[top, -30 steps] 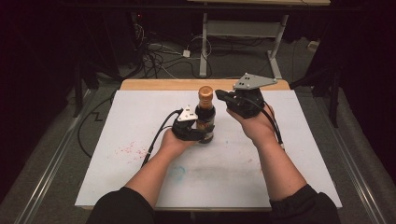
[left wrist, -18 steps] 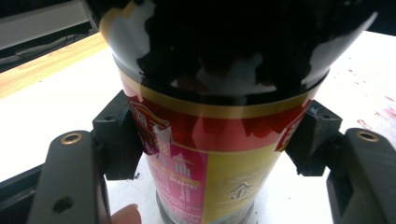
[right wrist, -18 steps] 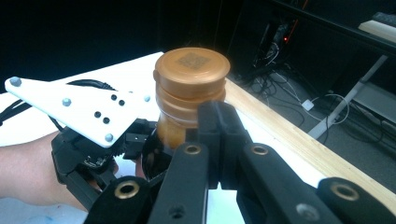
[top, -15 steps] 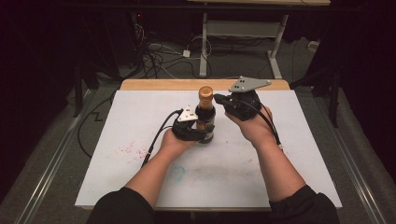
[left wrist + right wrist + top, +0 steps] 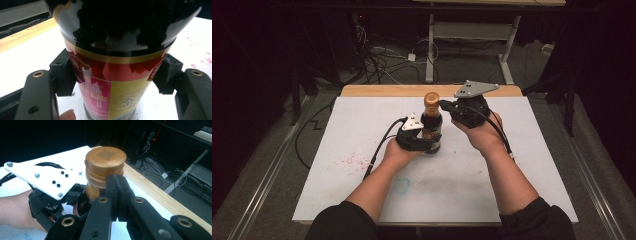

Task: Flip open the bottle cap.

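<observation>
The dark sauce bottle (image 5: 431, 127) stands upright near the middle of the white table cover (image 5: 522, 165), and the left gripper (image 5: 416, 140) clamps its labelled body low down, one pad pressed against each side as the left gripper view makes plain. The right gripper (image 5: 446, 106) is raised to the level of the amber cap (image 5: 105, 160); in its own view its two jaws lie pressed together with no gap, their tips just beside the bottle neck under the cap rather than around it. The work in hand looks like getting that cap off, and the likeliest trouble is that closed jaws can only push: a sideways shove at the neck could tip the bottle or twist it inside the left grip, since the label is glossy and the hold sits well below the top. If the jaws open and close too high, they might catch only the cap's rim and slide off. Whether the tips actually touch the neck cannot be told, because the jaws themselves cover the contact spot. The bottle's foot is cut off at the lower edge of the left gripper view, the label text is too blurred to read, and the liquid level inside the dark glass cannot be made out
</observation>
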Demonstrator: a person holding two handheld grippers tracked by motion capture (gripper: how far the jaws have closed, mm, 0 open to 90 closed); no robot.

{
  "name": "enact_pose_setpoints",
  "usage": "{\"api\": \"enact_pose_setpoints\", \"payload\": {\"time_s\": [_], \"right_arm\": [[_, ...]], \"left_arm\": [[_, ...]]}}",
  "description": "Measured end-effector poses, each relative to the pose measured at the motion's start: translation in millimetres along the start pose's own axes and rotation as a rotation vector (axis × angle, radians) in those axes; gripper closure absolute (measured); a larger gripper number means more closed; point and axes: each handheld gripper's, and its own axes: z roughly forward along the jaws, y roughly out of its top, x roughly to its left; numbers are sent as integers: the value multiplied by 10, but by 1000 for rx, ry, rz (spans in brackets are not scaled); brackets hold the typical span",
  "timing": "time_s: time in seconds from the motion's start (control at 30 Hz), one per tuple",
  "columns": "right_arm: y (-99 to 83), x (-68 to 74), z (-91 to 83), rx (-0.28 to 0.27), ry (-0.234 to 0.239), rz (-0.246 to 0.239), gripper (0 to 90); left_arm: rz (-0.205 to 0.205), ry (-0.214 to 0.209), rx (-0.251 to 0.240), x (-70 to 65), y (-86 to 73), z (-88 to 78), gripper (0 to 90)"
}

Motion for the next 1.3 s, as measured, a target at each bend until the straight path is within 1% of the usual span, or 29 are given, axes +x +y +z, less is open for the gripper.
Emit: {"api": "enact_pose_setpoints", "payload": {"time_s": [0.77, 1.3], "right_arm": [[9, 16, 1, -32, -16, 8, 900], [31, 17, -4, -52, -15, 7, 900]], "left_arm": [[-2, 1, -4, 1, -2, 0, 300], [-2, 2, -2, 3, 0, -3, 299]]}}
